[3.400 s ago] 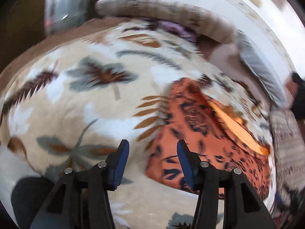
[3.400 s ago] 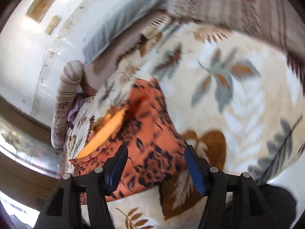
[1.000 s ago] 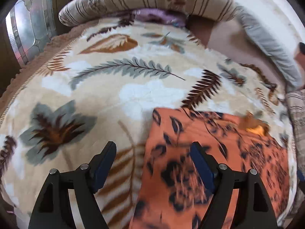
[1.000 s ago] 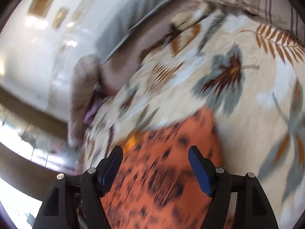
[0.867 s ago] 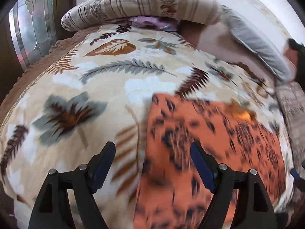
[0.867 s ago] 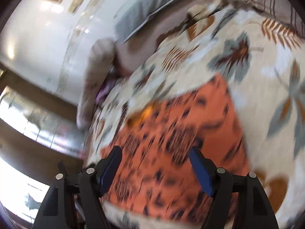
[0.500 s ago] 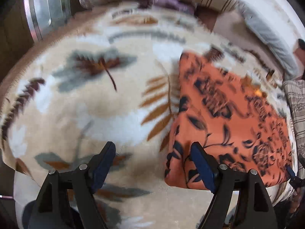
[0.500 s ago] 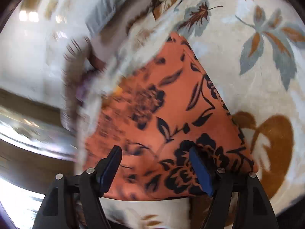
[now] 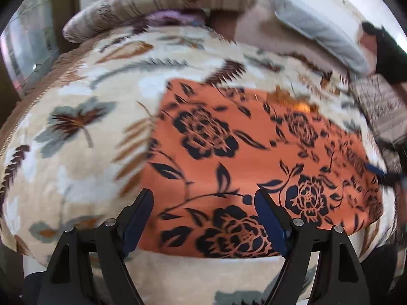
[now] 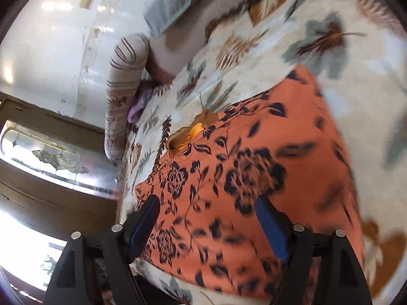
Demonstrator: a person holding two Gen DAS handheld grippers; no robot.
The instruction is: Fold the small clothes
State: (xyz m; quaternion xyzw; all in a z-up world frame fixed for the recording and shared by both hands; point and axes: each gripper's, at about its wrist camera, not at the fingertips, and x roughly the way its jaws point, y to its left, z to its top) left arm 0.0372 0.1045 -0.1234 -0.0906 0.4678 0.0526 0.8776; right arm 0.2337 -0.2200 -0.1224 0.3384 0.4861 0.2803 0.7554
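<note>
An orange garment with a dark blue flower print lies spread flat on a cream blanket with leaf patterns. It also shows in the right wrist view, with a yellow lace-edged neckline at its far side. My left gripper is open and empty, over the garment's near left edge. My right gripper is open and empty, over the garment's near part. One blue fingertip of the right gripper shows at the garment's right edge in the left wrist view.
A striped bolster and a grey pillow lie at the head of the bed, with a purple cloth tucked under the bolster. A glass-panelled door stands beside the bed. A folded striped cloth lies at the right.
The garment went from folded over, to spread flat on the blanket. Both grippers opened wider and swung about; the left one now sits over the garment's near edge.
</note>
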